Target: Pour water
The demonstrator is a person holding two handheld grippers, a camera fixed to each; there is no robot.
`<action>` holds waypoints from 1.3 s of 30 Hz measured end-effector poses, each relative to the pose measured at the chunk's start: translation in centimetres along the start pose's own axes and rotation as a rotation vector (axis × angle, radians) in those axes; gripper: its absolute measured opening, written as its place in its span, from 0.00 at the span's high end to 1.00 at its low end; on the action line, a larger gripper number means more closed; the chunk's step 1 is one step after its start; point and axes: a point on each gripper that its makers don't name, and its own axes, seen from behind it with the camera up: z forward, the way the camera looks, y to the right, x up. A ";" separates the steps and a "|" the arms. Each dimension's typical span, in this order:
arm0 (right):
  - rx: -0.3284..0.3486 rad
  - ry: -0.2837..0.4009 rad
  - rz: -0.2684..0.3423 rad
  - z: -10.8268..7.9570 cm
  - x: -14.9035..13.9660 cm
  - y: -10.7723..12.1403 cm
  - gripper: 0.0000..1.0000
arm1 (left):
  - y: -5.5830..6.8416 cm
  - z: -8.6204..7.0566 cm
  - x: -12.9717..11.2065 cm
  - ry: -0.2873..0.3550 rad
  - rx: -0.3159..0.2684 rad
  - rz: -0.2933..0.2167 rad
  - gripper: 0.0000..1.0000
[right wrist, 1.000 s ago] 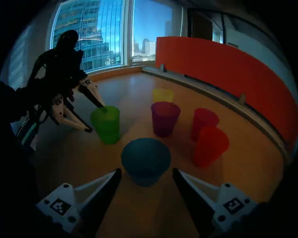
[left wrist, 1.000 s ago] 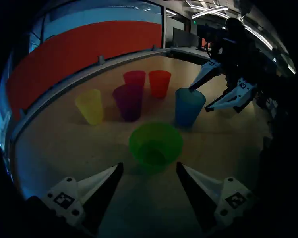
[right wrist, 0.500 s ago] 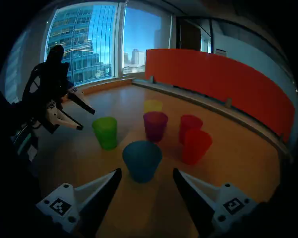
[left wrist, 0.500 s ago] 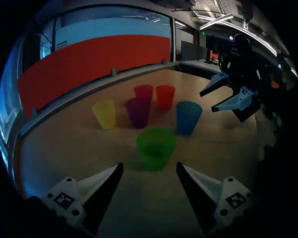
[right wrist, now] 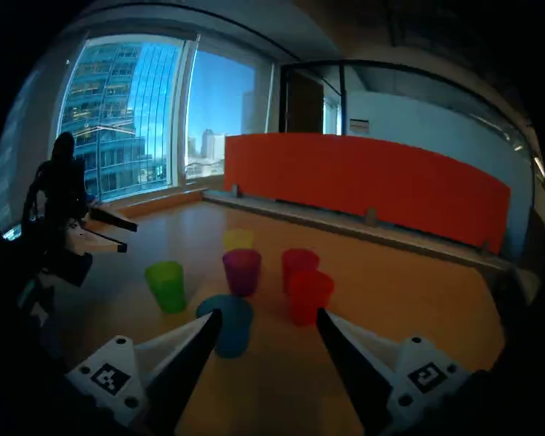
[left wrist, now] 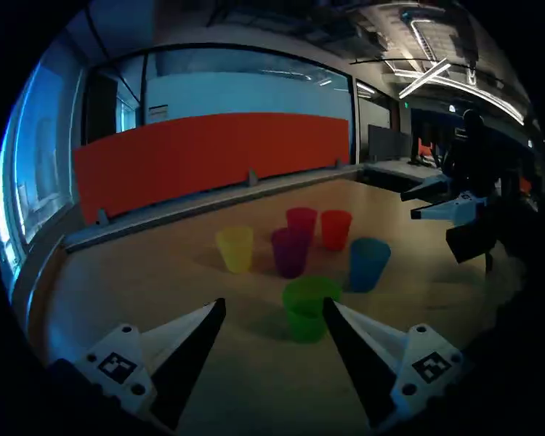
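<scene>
Cups (left wrist: 289,252) grouped on table (left wrist: 149,291), well apart from edges

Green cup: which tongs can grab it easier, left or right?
Probably left. The green cup stands just ahead of the open left tongs; the right tongs face the blue cup instead.

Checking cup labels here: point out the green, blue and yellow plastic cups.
green plastic cup (left wrist: 305,312): left gripper view, on its side wall.
blue plastic cup (left wrist: 367,267): left gripper view, on its side wall.
yellow plastic cup (left wrist: 236,251): left gripper view, on its side wall.
</scene>
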 end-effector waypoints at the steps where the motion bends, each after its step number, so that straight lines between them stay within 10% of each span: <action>1: -0.018 0.016 0.006 -0.1 0.4 0.5 0.00 | -0.4 -0.1 0.4 0.019 0.018 -0.007 0.01; 16: -0.267 0.213 0.046 -1.0 5.4 6.3 0.00 | -3.4 -2.0 5.8 0.241 0.222 -0.043 0.01; 39: -0.603 0.447 0.102 -5.7 9.4 13.2 0.00 | -6.5 -3.4 10.1 0.444 0.352 -0.158 0.01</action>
